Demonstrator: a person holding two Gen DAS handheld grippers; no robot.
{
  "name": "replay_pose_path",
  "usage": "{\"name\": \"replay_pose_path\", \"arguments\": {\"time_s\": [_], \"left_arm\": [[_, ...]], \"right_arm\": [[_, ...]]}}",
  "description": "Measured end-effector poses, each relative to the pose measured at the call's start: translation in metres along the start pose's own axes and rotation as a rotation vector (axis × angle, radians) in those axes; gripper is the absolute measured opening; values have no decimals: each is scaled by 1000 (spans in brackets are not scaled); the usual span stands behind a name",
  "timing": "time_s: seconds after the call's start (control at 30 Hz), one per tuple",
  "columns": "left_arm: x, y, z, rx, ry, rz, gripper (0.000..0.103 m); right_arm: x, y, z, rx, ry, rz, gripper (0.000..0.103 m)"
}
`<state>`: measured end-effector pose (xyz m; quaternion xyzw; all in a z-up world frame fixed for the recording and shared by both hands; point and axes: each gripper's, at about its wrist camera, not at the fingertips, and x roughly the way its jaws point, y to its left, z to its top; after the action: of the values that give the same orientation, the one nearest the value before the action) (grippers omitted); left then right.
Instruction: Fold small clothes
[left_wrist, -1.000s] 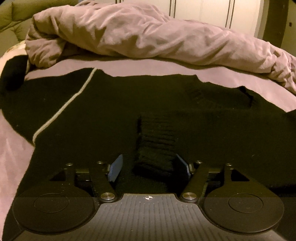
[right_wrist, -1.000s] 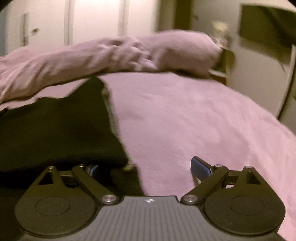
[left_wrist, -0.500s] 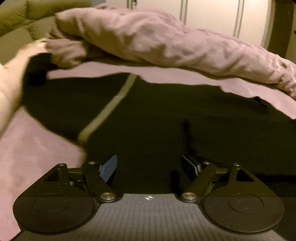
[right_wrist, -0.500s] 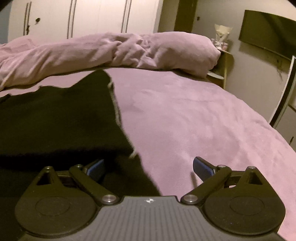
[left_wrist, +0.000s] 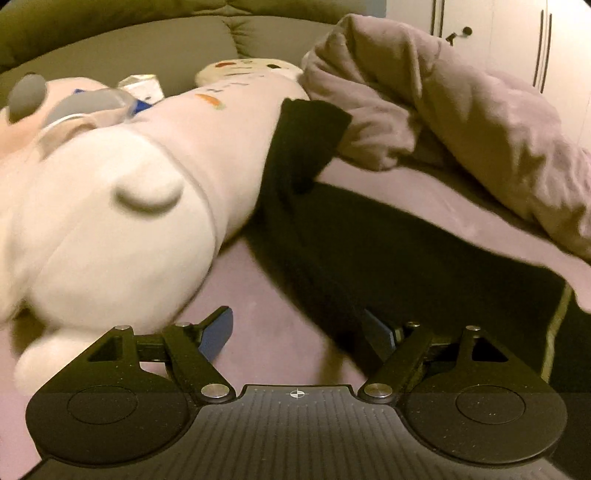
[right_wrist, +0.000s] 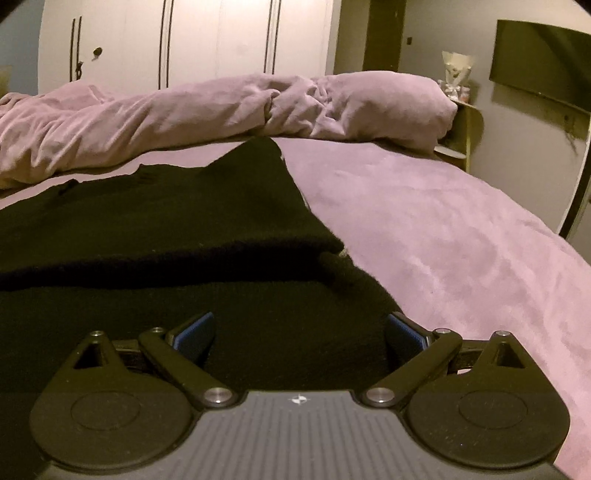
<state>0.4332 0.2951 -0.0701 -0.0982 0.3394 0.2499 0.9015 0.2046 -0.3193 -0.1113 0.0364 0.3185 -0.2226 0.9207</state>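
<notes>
Blurring plush toy (left_wrist: 110, 206) hiding black sweater's (left_wrist: 406, 251) sleeve end.

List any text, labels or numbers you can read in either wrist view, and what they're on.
None can be read.
Plush toy: coloured marks on its pale body, too blurred to tell whether they are letters.
Black sweater: no label shows.
Left gripper and right gripper: only a crosshair mark on each body, no words.

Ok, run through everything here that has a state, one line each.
left gripper: open, empty
right gripper: open, empty, over the sweater
black sweater: lying on the bed, partly folded over itself
duvet: bunched up along the far side
plush toy: lying on the bed
</notes>
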Motion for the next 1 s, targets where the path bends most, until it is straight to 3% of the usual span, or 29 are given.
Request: {"name": "replay_pose_path", "arguments": {"time_s": [0.07, 0.13, 0.17, 0.27, 0.33, 0.37, 0.4, 0.43, 0.47, 0.5, 0.6, 0.7, 0.8, 0.93, 1.0], "left_arm": [[20, -4, 10, 37, -7, 0, 86], [42, -9, 17, 112, -16, 78, 87], [53, -10, 20, 125, -10, 127, 87], [67, -12, 24, 116, -34, 151, 86], [69, -14, 25, 104, -48, 130, 69], [71, -14, 26, 107, -46, 101, 46], [75, -15, 27, 103, -38, 84, 31], [76, -14, 29, 88, -33, 85, 28], [75, -11, 31, 61, -34, 88, 16], [74, -7, 32, 29, -36, 74, 13], [53, -1, 34, -9, -96, 31, 10], [19, -11, 36, 55, -190, -5, 10], [-26, -29, 36, 112, -270, -91, 10], [-92, -79, 22, 305, -385, -199, 10], [-125, -108, 7, 367, -431, -292, 10]], "right_arm": [[-1, 0, -2, 10, -5, -2, 99], [-2, 0, -5, 15, -12, -3, 99], [-1, 0, -6, 16, -14, -3, 99], [1, -1, -9, 26, -17, 0, 99], [2, 0, -11, 27, -23, 0, 99], [2, -1, -11, 25, -23, 0, 99], [2, 0, -11, 25, -23, -1, 99], [2, -1, -11, 25, -24, 0, 99], [2, -2, -12, 26, -24, 2, 99], [2, -3, -12, 31, -24, 6, 99], [2, -5, -11, 39, -22, 13, 99], [2, -5, -12, 41, -23, 17, 99], [0, -7, -11, 52, -26, 22, 99], [-8, -11, -11, 85, -28, 41, 99], [-14, -15, -12, 120, -26, 58, 99]]}}
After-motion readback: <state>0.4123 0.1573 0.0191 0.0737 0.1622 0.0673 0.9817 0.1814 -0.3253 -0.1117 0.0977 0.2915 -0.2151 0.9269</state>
